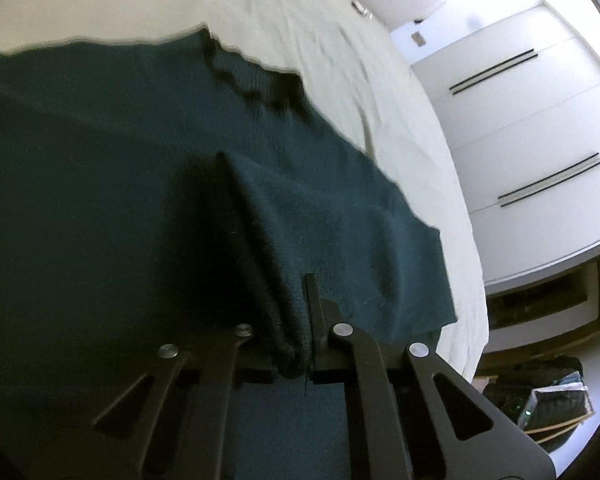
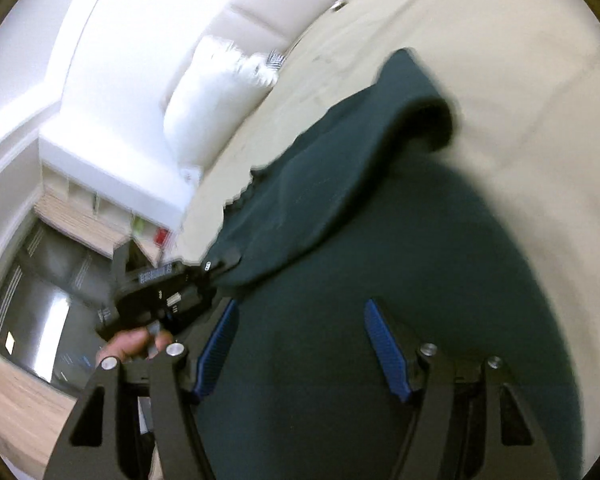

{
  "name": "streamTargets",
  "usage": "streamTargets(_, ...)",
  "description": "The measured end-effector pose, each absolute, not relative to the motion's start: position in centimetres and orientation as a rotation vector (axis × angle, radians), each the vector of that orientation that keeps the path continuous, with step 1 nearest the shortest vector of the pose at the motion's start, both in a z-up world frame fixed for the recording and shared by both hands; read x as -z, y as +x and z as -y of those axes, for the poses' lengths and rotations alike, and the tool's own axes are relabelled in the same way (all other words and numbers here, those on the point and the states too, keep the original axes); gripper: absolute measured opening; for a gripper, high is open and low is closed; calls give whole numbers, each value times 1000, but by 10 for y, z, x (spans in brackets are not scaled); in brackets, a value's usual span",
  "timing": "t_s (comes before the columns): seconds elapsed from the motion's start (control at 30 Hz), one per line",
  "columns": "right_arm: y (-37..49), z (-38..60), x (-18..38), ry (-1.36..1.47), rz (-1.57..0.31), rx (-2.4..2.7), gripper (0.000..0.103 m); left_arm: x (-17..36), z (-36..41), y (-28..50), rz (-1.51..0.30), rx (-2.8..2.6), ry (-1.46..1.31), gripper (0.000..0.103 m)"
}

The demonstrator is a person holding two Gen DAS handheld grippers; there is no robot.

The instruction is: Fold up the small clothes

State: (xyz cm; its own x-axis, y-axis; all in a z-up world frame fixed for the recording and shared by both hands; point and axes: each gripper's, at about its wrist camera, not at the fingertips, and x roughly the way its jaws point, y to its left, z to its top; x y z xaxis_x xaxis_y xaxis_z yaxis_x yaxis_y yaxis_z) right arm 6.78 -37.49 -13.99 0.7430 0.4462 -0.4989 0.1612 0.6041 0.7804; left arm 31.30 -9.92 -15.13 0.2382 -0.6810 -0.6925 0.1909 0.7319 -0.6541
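My left claw (image 1: 300, 320) clamped a raised fold of the dark teal knitted sweater (image 1: 100, 200), spread on the white bedsheet (image 1: 300, 20); at three o'clock, my right claw (image 2: 300, 344) stood open above it.

A dark teal knitted sweater (image 1: 112, 184) lies spread on a white bed sheet (image 1: 312, 28), its ribbed neckline at the far edge. One side is folded over the body — a raised ridge of knit runs up the middle — and a rounded fold bulges farther off.
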Motion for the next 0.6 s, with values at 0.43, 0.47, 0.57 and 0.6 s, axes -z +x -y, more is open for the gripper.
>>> streamTargets(0.43, 67, 384, 148, 958, -706, -140, 69, 143, 12, 314, -1124, 483, -491, 7)
streamTargets(0.47, 66, 384, 147, 956, -707, -139, 69, 148, 13, 314, -1135, 481, -484, 7)
streamTargets(0.57, 67, 381, 145, 949, -710, -134, 69, 150, 12, 311, -1122, 471, -460, 7)
streamTargets(0.6, 67, 382, 145, 950, -710, -131, 69, 150, 12, 310, -1117, 469, -460, 7)
